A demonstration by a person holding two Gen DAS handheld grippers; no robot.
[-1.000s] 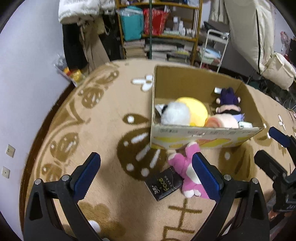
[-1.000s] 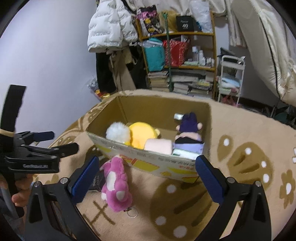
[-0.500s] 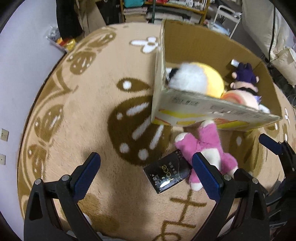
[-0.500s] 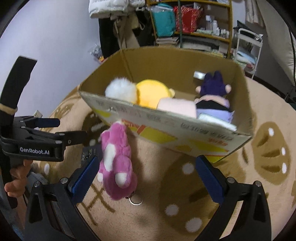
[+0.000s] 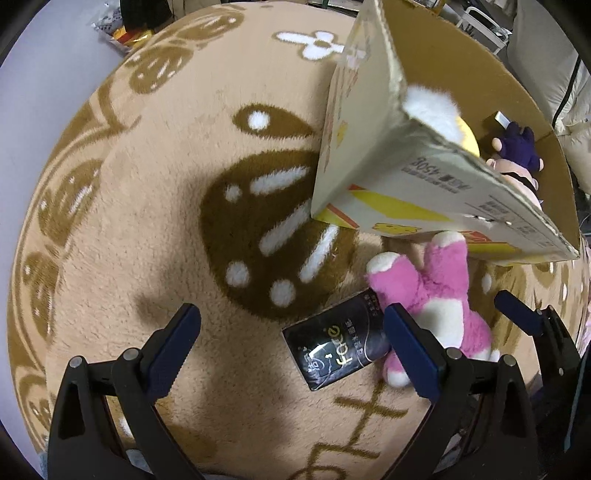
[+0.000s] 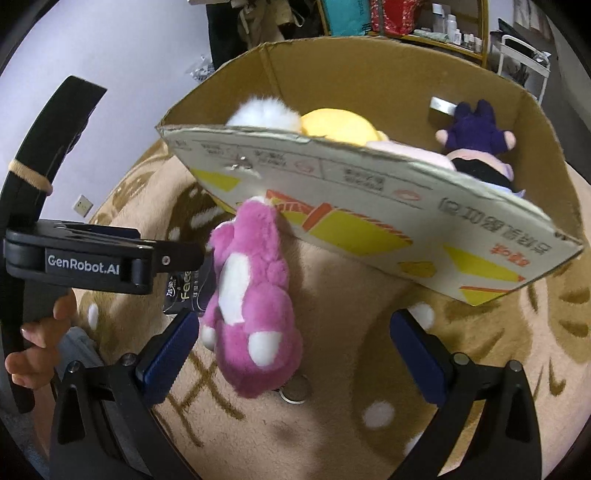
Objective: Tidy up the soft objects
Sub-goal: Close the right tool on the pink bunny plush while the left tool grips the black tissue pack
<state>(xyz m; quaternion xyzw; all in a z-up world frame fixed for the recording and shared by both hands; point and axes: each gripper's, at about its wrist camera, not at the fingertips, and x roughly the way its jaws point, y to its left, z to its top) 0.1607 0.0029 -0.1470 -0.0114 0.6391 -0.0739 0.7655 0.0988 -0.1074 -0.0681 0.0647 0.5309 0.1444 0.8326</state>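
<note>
A pink and white plush (image 6: 251, 295) lies on the rug against the front wall of a cardboard box (image 6: 369, 206). My right gripper (image 6: 293, 350) is open just above it, the left finger beside the plush's feet. Partly under the plush lies a black tissue pack (image 5: 336, 350). My left gripper (image 5: 291, 350) hangs open over that pack, its right finger in front of the pink plush (image 5: 432, 295). Inside the box are a white fluffy toy (image 6: 266, 110), a yellow plush (image 6: 340, 125) and a purple-haired doll (image 6: 476, 129).
A tan rug (image 5: 147, 221) with brown patterns covers the floor. A metal key ring (image 6: 295, 393) lies at the plush's feet. A hand (image 6: 37, 332) holds the left gripper's handle. Shelves (image 6: 406, 18) and a white cart (image 6: 517, 55) stand behind the box.
Both grippers have dropped lower and moved forward, so the pink plush, the black pack and the box front now loom much closer. Both stayed open.
</note>
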